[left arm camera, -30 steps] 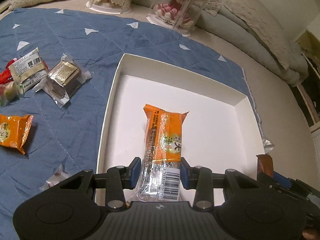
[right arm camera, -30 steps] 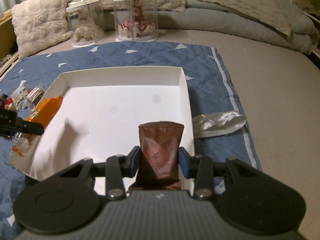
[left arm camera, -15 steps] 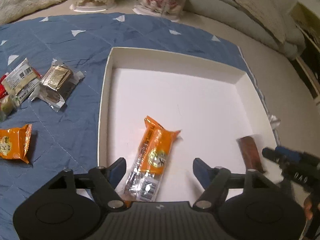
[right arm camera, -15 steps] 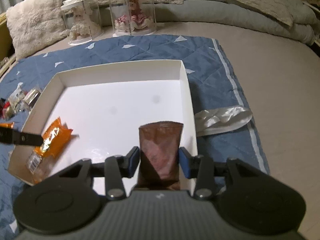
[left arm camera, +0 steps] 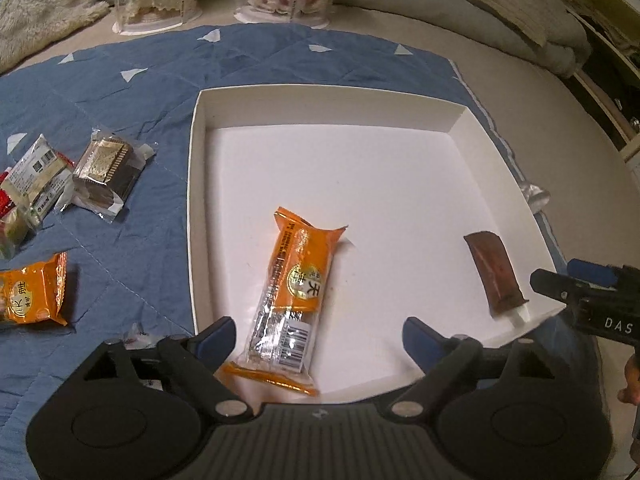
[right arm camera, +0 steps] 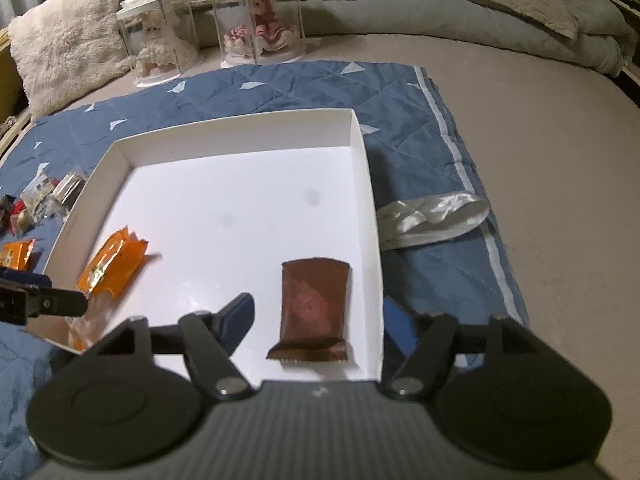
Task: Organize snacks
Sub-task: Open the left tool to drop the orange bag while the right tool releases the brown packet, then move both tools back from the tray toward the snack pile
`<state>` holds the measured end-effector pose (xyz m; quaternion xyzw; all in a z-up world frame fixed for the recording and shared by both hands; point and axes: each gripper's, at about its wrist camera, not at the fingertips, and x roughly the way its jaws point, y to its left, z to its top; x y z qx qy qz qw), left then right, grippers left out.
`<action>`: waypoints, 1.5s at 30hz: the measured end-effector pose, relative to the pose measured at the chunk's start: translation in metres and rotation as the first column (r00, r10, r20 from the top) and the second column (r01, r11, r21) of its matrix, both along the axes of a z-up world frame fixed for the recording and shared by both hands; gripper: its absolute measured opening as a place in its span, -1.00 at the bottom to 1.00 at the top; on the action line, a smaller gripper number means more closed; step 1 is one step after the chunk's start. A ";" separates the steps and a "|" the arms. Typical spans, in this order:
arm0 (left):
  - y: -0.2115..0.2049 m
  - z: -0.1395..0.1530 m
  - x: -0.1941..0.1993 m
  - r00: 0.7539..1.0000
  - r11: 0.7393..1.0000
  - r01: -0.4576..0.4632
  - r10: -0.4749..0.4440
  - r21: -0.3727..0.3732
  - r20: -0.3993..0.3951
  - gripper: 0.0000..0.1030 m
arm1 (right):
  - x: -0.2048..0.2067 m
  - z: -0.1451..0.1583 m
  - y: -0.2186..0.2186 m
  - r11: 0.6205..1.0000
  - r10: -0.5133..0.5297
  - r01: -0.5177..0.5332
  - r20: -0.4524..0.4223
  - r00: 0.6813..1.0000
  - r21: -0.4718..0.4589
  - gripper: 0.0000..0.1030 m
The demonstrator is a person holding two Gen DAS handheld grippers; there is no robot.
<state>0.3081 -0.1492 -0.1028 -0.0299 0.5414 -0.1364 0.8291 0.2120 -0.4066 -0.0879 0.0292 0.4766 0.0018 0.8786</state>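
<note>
Both claws spread, gripping nothing: left claw (left arm camera: 320,336), right claw (right arm camera: 318,320). Orange snack (left arm camera: 298,284) and brown snack (right arm camera: 314,308) flat inside white tray (left arm camera: 192,168). Orange snack's near end hidden by left claw's body. Leftmost packets (left arm camera: 16,216) on blue quilt (left arm camera: 120,248) cut off by frame edge.

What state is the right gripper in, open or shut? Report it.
Open. In the right wrist view the right gripper has its jaws spread wide, and the brown snack packet lies loose between them on the floor of the white box.

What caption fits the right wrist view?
Open right hand-held gripper over a brown foil snack packet lying in the white cardboard tray.
</note>
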 end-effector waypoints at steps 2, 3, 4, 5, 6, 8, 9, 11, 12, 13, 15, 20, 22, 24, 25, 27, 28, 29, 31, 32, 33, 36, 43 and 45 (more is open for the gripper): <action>0.000 0.002 -0.003 1.000 1.000 0.009 -0.009 -0.001 0.003 0.94 | -0.003 0.002 0.001 1.000 0.002 -0.002 0.007 1.000 -0.012 0.70; 0.000 0.003 -0.005 1.000 1.000 0.014 -0.014 -0.001 0.007 0.95 | -0.005 0.003 0.002 1.000 0.004 -0.004 0.012 1.000 -0.014 0.77; 0.000 0.004 -0.006 1.000 1.000 0.016 -0.016 0.001 0.010 0.96 | -0.007 0.005 0.003 1.000 0.003 -0.003 0.017 1.000 -0.013 0.89; 0.001 0.006 -0.008 1.000 1.000 0.019 -0.019 0.005 0.014 0.99 | -0.009 0.006 0.003 1.000 0.006 -0.006 0.019 1.000 -0.010 0.95; 0.001 0.007 -0.009 1.000 1.000 0.022 -0.022 0.008 0.019 1.00 | -0.010 0.007 0.004 1.000 0.011 -0.010 0.020 1.000 -0.010 0.97; 0.003 0.009 -0.012 0.999 1.000 0.024 -0.024 0.012 0.028 1.00 | -0.012 0.009 0.006 1.000 0.015 -0.015 0.021 1.000 -0.022 0.99; 0.004 0.009 -0.013 0.999 1.000 0.023 -0.023 0.011 0.031 1.00 | -0.014 0.010 0.007 1.000 0.017 -0.017 0.020 1.000 -0.026 0.99; 0.007 0.011 -0.014 0.999 1.000 0.017 -0.017 0.008 0.033 1.00 | -0.017 0.012 0.010 0.999 0.021 -0.020 0.022 1.000 -0.029 0.99; 0.008 0.012 -0.015 0.999 1.000 0.014 -0.014 0.007 0.035 1.00 | -0.018 0.014 0.011 0.999 0.024 -0.023 0.023 0.999 -0.031 0.99; 0.009 0.013 -0.016 0.999 1.000 0.013 -0.013 0.006 0.037 1.00 | -0.019 0.015 0.012 0.999 0.024 -0.023 0.027 0.999 -0.035 0.99; 0.012 0.016 -0.018 0.999 1.000 0.013 -0.013 0.006 0.044 1.00 | -0.022 0.019 0.016 0.999 0.020 -0.019 0.030 0.999 -0.040 0.99; 0.024 0.022 -0.023 0.998 1.000 0.003 -0.003 0.002 0.056 1.00 | -0.025 0.026 0.023 0.999 0.002 0.001 0.049 0.999 -0.046 0.99; 0.032 0.024 -0.025 0.998 1.000 -0.006 0.006 0.001 0.060 1.00 | -0.025 0.027 0.027 0.999 0.000 0.003 0.054 0.999 -0.053 0.99; 0.040 0.026 -0.026 0.998 1.000 -0.016 0.016 0.004 0.064 1.00 | -0.024 0.027 0.032 0.998 0.010 -0.007 0.055 0.998 -0.060 0.99; 0.044 0.027 -0.027 0.997 1.000 -0.025 0.025 0.005 0.067 1.00 | -0.023 0.028 0.034 0.998 0.014 -0.010 0.055 0.998 -0.063 0.99; 0.055 0.028 -0.027 0.997 0.999 -0.040 0.039 0.006 0.070 1.00 | -0.022 0.029 0.039 0.998 0.022 -0.018 0.060 0.998 -0.061 0.99; 0.061 0.029 -0.028 0.996 0.999 -0.047 0.046 0.008 0.070 1.00 | -0.021 0.029 0.042 0.998 0.025 -0.021 0.062 0.998 -0.058 0.99; 0.067 0.029 -0.028 0.996 0.998 -0.055 0.054 0.010 0.071 1.00 | -0.020 0.029 0.045 0.998 0.029 -0.026 0.063 0.998 -0.056 0.99; 0.078 0.029 -0.029 0.995 0.998 -0.069 0.067 0.016 0.073 1.00 | -0.016 0.029 0.052 0.997 0.045 -0.041 0.064 0.997 -0.058 0.99; 0.084 0.030 -0.029 0.994 0.997 -0.078 0.076 0.018 0.075 1.00 | -0.016 0.029 0.055 0.997 0.065 -0.061 0.069 0.996 -0.050 0.99; 0.090 0.031 -0.029 0.994 0.996 -0.085 0.083 0.020 0.077 1.00 | -0.014 0.029 0.059 0.996 0.072 -0.069 0.071 0.995 -0.048 0.99; 0.107 0.032 -0.030 0.992 0.994 -0.103 0.101 0.027 0.080 1.00 | -0.010 0.030 0.072 0.995 0.094 -0.091 0.076 0.993 -0.043 0.99; 0.148 0.035 -0.033 0.986 0.988 -0.148 0.144 0.043 0.085 1.00 | -0.004 0.035 0.105 0.991 0.134 -0.135 0.097 0.986 -0.001 0.99; 0.162 0.035 -0.034 0.984 0.986 -0.157 0.152 0.053 0.088 1.00 | -0.003 0.036 0.116 0.989 0.146 -0.148 0.098 0.984 0.009 0.99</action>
